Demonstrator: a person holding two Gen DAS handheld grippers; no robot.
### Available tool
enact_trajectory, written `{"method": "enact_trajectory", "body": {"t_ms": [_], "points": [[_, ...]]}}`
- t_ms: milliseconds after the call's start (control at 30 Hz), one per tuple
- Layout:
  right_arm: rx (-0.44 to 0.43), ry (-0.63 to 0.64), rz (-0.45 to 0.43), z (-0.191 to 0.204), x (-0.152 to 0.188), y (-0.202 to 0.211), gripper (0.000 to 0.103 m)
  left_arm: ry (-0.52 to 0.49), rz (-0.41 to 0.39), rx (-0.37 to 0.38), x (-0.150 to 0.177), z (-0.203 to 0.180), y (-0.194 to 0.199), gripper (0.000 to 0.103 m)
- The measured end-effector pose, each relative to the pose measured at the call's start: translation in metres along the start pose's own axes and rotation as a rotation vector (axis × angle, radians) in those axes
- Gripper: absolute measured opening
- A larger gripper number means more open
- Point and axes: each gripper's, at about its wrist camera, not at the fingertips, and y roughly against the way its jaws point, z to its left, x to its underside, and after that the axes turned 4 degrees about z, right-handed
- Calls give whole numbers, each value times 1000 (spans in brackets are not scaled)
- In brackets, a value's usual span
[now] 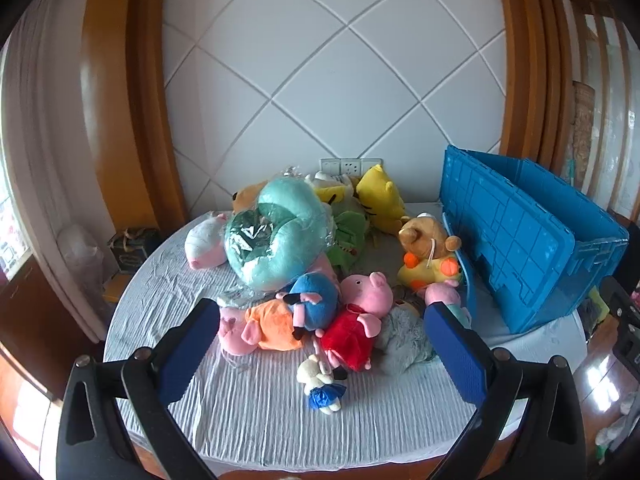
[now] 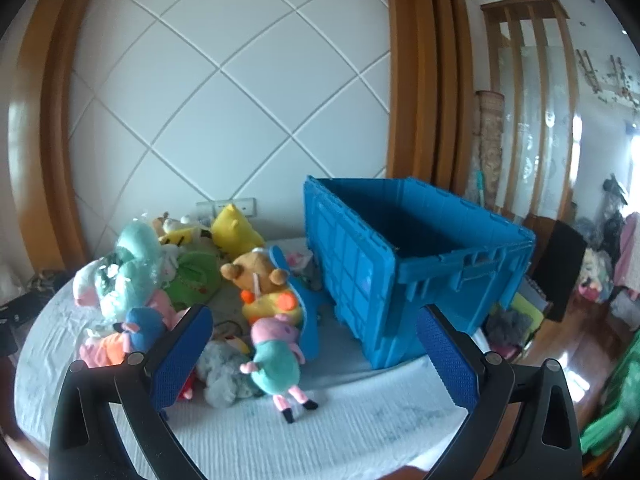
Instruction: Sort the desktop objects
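Observation:
A pile of plush toys lies on a round table with a pale cloth [image 1: 256, 412]. Nearest my left gripper [image 1: 322, 322] are a pig in a red dress [image 1: 354, 328], a pig in orange [image 1: 260, 326], a blue plush [image 1: 314, 304] and a small white doll in a blue skirt [image 1: 322, 384]. The left gripper is open and empty above them. My right gripper [image 2: 314, 328] is open and empty; a pig in a teal shirt [image 2: 276, 356] and a grey plush [image 2: 224, 372] lie between its fingers. An open blue crate [image 2: 404, 256] stands at the right, also in the left wrist view [image 1: 520, 240].
A large teal plush in plastic wrap [image 1: 276, 232], a yellow plush [image 1: 380, 200], a green plush [image 1: 350, 236] and a brown bear on an orange-spotted yellow toy [image 1: 430, 256] fill the back of the table. A tiled wall with sockets [image 1: 350, 166] stands behind. Clutter lies on the floor to the right [image 2: 600, 272].

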Motion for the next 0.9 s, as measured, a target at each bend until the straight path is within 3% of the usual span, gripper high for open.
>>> {"method": "enact_trajectory", "body": {"t_ms": [100, 200, 333, 433, 900], "points": [[-3, 4, 24, -6, 1, 0, 103, -18, 22, 6, 3, -8, 3, 103], [26, 71, 38, 8, 2, 2, 103, 45, 78, 28, 4, 5, -2, 103], [-8, 69, 69, 13, 6, -3, 103, 32, 118, 20, 4, 2, -6, 103], [-50, 38, 70, 1, 6, 0, 103, 18, 115, 15, 8, -5, -7, 103], [-62, 58, 112, 10, 12, -10, 103, 21, 104, 31, 10, -4, -7, 103]]}}
